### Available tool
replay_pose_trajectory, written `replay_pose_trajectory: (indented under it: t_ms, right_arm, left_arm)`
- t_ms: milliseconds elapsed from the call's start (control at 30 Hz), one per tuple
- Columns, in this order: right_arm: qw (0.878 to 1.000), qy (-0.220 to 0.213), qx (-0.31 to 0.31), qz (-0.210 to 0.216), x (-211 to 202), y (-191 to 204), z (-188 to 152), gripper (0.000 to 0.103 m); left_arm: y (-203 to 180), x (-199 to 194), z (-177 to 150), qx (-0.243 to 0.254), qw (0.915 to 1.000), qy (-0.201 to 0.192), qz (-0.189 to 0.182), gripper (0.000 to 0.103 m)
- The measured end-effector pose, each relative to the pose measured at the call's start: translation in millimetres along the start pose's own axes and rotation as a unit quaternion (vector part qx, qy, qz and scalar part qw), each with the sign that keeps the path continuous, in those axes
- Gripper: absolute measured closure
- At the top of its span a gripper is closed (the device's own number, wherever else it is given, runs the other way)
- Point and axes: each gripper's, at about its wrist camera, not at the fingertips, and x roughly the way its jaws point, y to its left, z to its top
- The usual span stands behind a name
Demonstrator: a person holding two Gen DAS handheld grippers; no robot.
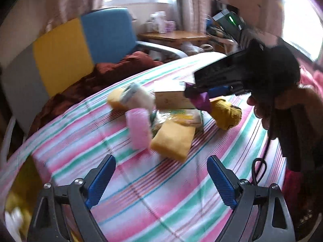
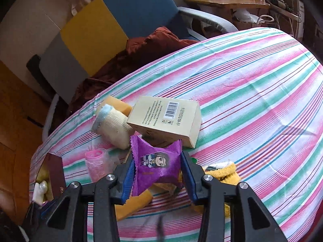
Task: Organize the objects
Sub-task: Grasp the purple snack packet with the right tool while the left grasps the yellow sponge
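Note:
My right gripper [image 2: 157, 168] is shut on a purple snack packet [image 2: 156, 166] with a cartoon figure and holds it above the pile; the packet also shows in the left wrist view [image 1: 199, 98]. Behind it lies a beige box [image 2: 167, 119] with a barcode, also in the left wrist view [image 1: 171, 96]. A cream sock [image 2: 115, 127], a pink roller [image 2: 97, 161], yellow socks [image 2: 224, 171] and a yellow sponge [image 1: 173, 139] lie around it. My left gripper [image 1: 161, 177] is open and empty, low over the striped cloth, short of the pile.
The striped tablecloth [image 2: 252, 92] covers a table. A brown box [image 2: 55, 171] with small items sits at the left edge. A chair [image 2: 113, 26] with a brown cloth [image 2: 141, 48] stands behind. A wooden side table [image 2: 224, 0] is far back.

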Motion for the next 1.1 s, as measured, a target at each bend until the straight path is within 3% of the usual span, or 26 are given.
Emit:
replay_pose_trajectory:
  t_ms: [233,400,467,500,533,600,833,967,1100]
  right_arm:
    - [1.000,-0.001,-0.002,0.014,-2,0,2,0.060]
    - [1.000,-0.004,0.001,0.017,-3,-2,4,0.060]
    - [1.000,-0.003,-0.001,0.016,-2,-2,3,0.060]
    - [1.000,-0.002,-0.003,0.016,-1,-1,3,0.060]
    - [1.000,-0.003,-0.004,0.015,-1,-1,3,0.060]
    - [1.000,-0.004,-0.007,0.017,-2,1,3,0.060]
    - [1.000,-0.003,-0.015,0.011,0,3,2,0.060]
    - [1.000,-0.005,-0.017,0.011,0,4,2,0.060]
    - [1.000,-0.009,-0.015,0.015,-2,3,2,0.060]
  left_arm:
    - [-25,36,23,0.092,0.9957,-0.002,-0.011,0.011]
    - [-33,65,26,0.127,0.9915,0.026,-0.012,0.010]
    - [-37,74,23,0.133,0.9899,0.044,-0.025,0.027]
    - [-40,75,21,0.135,0.9893,0.051,-0.024,0.042]
    - [-41,73,17,0.137,0.9893,0.049,-0.015,0.049]
    - [-39,65,10,0.116,0.9917,0.049,-0.028,0.052]
    - [-21,30,-28,0.016,0.9960,0.061,-0.064,0.049]
    - [-17,14,-40,0.000,0.9958,0.065,-0.064,0.048]
    - [-5,3,-46,-0.037,0.9944,0.071,-0.070,0.016]
